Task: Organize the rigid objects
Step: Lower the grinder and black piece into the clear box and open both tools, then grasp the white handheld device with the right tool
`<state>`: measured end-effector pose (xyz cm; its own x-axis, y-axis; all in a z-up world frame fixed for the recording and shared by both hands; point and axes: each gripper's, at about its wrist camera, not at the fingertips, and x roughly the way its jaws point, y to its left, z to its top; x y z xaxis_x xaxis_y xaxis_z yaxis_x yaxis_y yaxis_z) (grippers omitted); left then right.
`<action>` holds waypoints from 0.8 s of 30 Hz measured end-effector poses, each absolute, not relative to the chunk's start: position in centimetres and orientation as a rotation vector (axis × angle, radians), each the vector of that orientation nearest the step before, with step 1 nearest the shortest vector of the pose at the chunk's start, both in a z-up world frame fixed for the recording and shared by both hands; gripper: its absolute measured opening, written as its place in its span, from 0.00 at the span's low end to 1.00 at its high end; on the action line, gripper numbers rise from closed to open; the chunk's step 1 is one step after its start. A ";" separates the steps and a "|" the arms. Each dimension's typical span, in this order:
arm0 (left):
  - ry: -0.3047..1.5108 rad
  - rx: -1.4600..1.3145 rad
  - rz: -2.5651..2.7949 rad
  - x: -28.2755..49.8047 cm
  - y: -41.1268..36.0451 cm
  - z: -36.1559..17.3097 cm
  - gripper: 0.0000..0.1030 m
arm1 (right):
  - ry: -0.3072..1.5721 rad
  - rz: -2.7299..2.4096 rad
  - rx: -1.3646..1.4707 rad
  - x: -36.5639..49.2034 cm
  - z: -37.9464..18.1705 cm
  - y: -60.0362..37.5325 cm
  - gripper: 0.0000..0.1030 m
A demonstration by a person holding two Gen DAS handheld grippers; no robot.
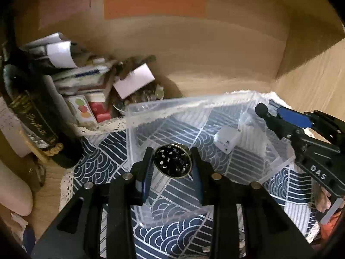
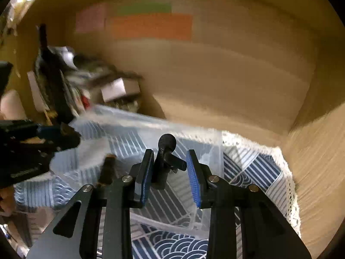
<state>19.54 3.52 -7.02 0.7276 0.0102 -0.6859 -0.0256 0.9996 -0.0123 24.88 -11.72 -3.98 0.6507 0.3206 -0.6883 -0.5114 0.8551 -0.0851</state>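
Note:
My left gripper [image 1: 172, 161] is shut on a round brass-rimmed tin with a black speckled face [image 1: 172, 160], held over the clear plastic bin [image 1: 138, 138]. A small white box [image 1: 227, 139] lies inside the bin. My right gripper [image 2: 169, 172] holds a small black microphone [image 2: 165, 157] over the bin's right side [image 2: 215, 151]; it rests against the left finger with a gap to the right one. The right gripper with the microphone also shows in the left wrist view [image 1: 271, 116]. The left gripper shows blurred in the right wrist view [image 2: 54, 138].
The bin stands on a blue and white wave-pattern cloth [image 1: 99, 159] inside a wooden cabinet [image 1: 215, 54]. A dark bottle [image 1: 32, 116] and a pile of boxes and papers [image 1: 90, 82] crowd the left. A brown stick-like object [image 2: 107, 170] lies in the bin.

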 end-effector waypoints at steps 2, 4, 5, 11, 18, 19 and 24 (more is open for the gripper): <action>0.764 -0.005 0.023 20.0 3.3 -7.6 0.32 | 0.764 0.479 -0.281 25.7 -5.0 -11.8 0.28; 0.778 0.003 0.022 20.5 3.3 -8.2 0.32 | 0.794 0.478 -0.282 26.3 -5.7 -11.7 0.28; 0.784 0.004 0.020 20.7 3.3 -8.4 0.32 | 0.804 0.477 -0.284 26.5 -5.9 -11.6 0.28; 0.797 0.028 0.017 21.4 2.9 -8.8 0.32 | 0.842 0.473 -0.305 26.8 -6.7 -11.2 0.28; 0.773 0.033 0.028 20.7 2.9 -8.1 0.53 | 0.830 0.465 -0.303 26.4 -6.2 -11.1 0.43; 0.762 0.030 0.032 20.3 3.0 -7.7 0.56 | 0.820 0.470 -0.302 26.0 -5.9 -11.2 0.43; 0.699 0.012 0.053 17.6 3.7 -5.6 0.76 | 0.776 0.518 -0.279 23.3 -3.8 -11.5 0.43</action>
